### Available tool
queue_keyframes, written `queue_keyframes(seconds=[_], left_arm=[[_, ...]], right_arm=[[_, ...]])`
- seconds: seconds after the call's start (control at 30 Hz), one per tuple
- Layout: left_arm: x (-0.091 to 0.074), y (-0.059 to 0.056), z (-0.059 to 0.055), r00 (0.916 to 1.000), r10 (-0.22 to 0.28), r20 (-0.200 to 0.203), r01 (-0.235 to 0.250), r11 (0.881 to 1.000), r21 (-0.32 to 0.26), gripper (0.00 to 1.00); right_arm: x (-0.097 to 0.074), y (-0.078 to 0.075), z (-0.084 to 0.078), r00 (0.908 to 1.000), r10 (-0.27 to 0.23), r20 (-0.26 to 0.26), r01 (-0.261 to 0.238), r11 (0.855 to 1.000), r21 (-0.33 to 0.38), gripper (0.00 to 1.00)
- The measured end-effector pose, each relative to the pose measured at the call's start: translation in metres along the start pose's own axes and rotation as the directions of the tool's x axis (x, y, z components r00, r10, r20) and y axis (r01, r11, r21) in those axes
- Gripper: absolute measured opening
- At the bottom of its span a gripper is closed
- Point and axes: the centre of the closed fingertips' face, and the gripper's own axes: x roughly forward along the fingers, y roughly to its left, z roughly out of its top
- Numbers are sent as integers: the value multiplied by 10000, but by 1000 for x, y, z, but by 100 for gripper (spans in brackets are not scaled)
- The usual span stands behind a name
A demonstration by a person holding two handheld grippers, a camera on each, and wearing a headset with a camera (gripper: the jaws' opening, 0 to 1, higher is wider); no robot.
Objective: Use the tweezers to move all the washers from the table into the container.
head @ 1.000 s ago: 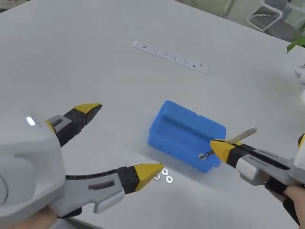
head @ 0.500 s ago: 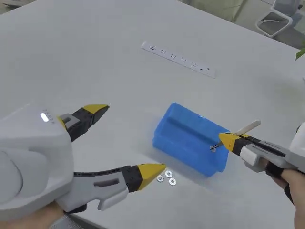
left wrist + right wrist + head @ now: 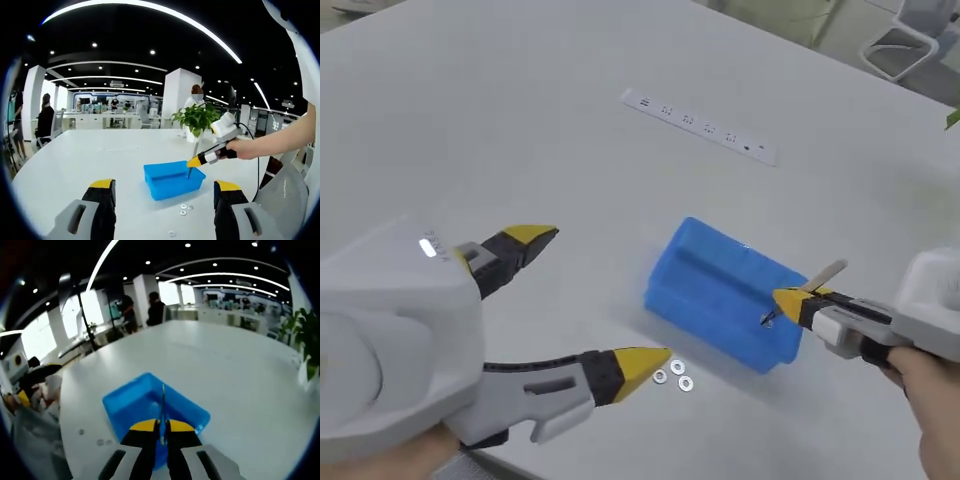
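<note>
A blue container (image 3: 725, 305) lies on the white table. Three small washers (image 3: 673, 375) rest on the table just in front of it. My right gripper (image 3: 790, 300) is shut on thin metal tweezers (image 3: 163, 405), whose tip (image 3: 767, 320) points down over the container's right end. Whether the tip holds a washer is too small to tell. My left gripper (image 3: 600, 297) stands open to the left of the container, its lower fingertip (image 3: 655, 358) right beside the washers. The left gripper view shows the container (image 3: 172, 181), the washers (image 3: 184, 209) and the right gripper (image 3: 196, 161) above it.
A white power strip (image 3: 698, 126) lies on the far side of the table. One more washer (image 3: 172, 233) sits nearer my left gripper. A potted plant (image 3: 196, 119) stands near the table's far edge. Chairs (image 3: 900, 45) stand beyond the table.
My right gripper has carried the tweezers' tip from the container's near edge to a little farther over its inside. The left gripper stays open beside the washers.
</note>
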Motion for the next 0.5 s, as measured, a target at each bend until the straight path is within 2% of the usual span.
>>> queue_keyframes(seconds=[0.07,0.17,0.27,0.5], left_arm=[[0,-1,0,10000,-14,-18,14,10000,37,82],[0,-3,3,9997,-145,198,145,9999,-7,84],[0,-4,2,9998,-153,154,152,9999,12,84],[1,-3,0,9999,-130,47,130,9999,43,83]], right_arm=[[1,-1,-1,10000,-14,-52,14,10000,-69,4],[4,-3,-3,9999,-24,-102,23,10000,-73,4],[7,-5,-8,9994,-81,-325,71,9995,-305,4],[9,-5,-10,9990,-46,-434,28,9991,-412,4]])
